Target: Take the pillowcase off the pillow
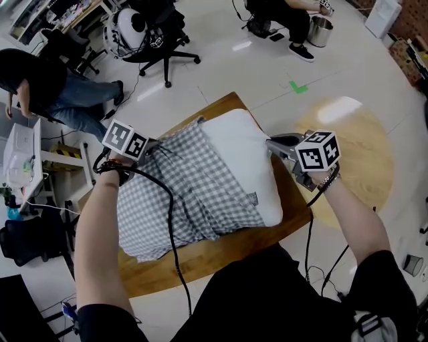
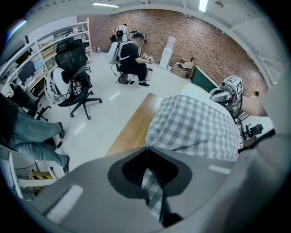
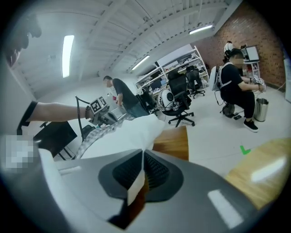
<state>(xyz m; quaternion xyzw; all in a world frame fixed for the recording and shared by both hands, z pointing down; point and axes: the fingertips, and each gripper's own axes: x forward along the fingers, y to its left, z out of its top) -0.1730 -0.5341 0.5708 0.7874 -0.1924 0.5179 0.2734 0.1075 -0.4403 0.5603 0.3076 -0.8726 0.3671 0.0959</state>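
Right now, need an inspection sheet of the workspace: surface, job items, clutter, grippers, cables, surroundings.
Surface: wooden table, with the pillow lying across it.
Job's things: white pillow, partly bare; checked pillowcase bunched over the rest.
Clutter: nothing seen.
Grippers: left gripper shut on the pillowcase; right gripper shut on the pillow's bare end.
Cables: black cable from the left gripper crosses the pillowcase; second cable hangs below the right gripper.
Surroundings: office chair, seated person, metal bin, green floor mark.
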